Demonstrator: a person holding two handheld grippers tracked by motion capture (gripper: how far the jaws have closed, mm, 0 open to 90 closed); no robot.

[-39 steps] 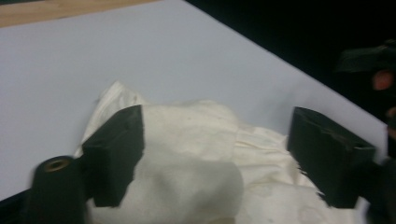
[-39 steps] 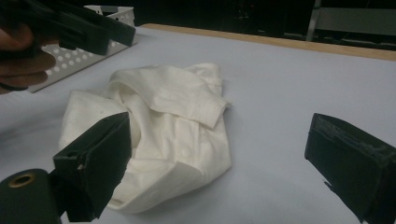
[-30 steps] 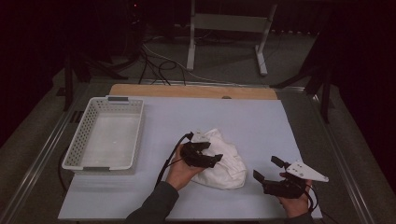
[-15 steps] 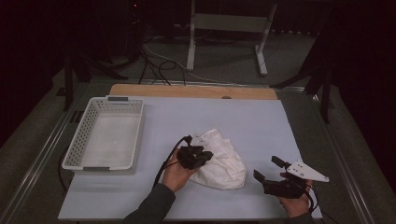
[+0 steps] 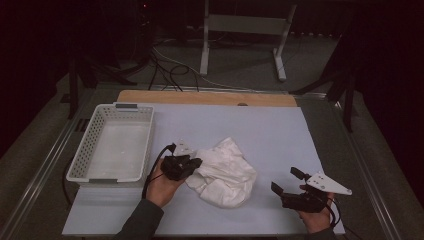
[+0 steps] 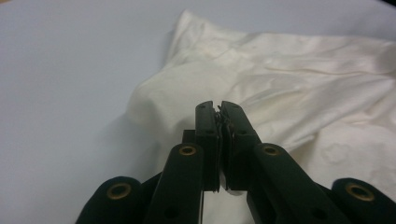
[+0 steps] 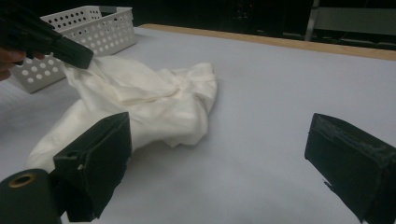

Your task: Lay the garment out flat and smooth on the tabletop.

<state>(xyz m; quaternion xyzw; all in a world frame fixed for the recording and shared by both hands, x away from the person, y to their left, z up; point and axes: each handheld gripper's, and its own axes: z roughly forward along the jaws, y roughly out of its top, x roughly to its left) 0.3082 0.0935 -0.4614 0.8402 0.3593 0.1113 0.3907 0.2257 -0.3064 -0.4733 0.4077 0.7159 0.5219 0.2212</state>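
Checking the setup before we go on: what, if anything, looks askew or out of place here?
Only the white cloth: it lies crumpled in a heap on the table beside the basket. The left tongs are shut on its edge; the right tongs are open, apart from it.

In your left gripper view, the white cloth runs off the right edge, and your closed jaws hide the fold beneath them; whether fabric is actually pinched there is hard to tell, though a thin dark sliver shows between the tips. In your right gripper view, the basket is cut by the top-left corner. In the high view, your left hand covers the cloth's near-left edge.
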